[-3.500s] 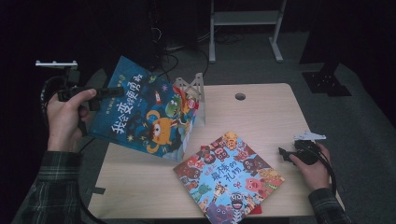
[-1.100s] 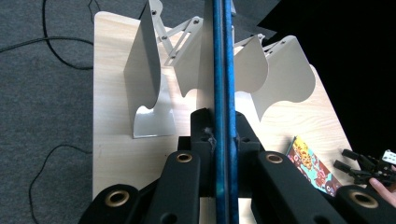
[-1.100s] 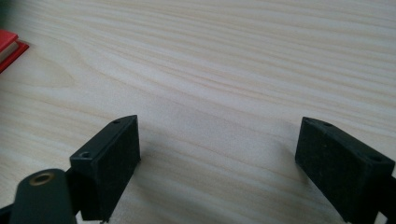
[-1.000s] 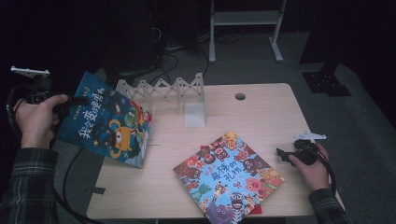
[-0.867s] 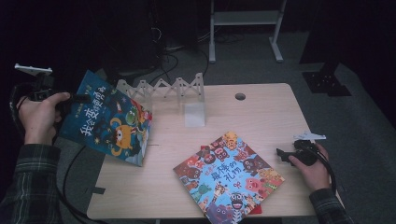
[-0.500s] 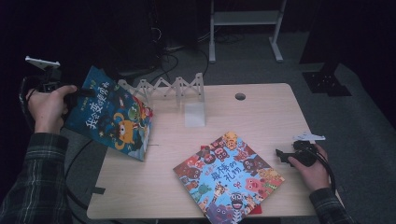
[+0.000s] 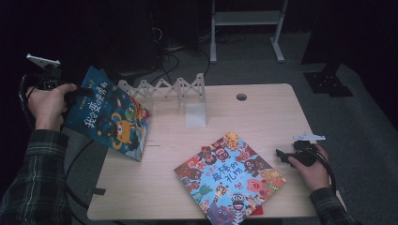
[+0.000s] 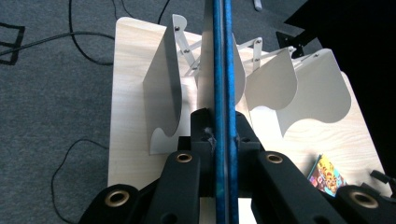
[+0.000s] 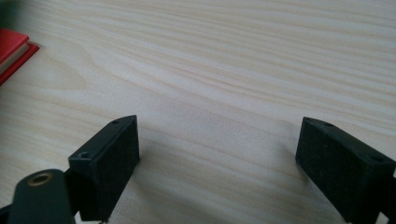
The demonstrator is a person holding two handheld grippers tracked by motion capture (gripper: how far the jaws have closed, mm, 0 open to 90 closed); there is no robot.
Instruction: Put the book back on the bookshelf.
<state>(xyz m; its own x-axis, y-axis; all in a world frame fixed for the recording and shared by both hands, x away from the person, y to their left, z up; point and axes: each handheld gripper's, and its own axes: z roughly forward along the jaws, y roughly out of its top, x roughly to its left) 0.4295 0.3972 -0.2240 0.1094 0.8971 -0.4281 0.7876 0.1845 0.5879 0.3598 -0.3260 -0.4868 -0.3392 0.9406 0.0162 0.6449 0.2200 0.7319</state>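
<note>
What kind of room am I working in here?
Probably a lab or studio recording bay, not a home: a pale wooden table stands on grey carpet amid dark surroundings, with loose black cables and a white metal stand behind it.

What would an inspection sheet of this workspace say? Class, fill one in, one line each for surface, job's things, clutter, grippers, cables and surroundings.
Surface: pale wooden table, with a round hole near its far edge.
Job's things: blue picture book held on edge at the table's left edge; white folding book rack standing at the far side.
Clutter: colourful picture book lying flat over a red book.
Grippers: left hand-held gripper shut on the blue picture book; right hand-held gripper open, low over the table.
Cables: black cables on the floor beyond the table.
Surroundings: grey carpet, white stand legs behind.
</note>
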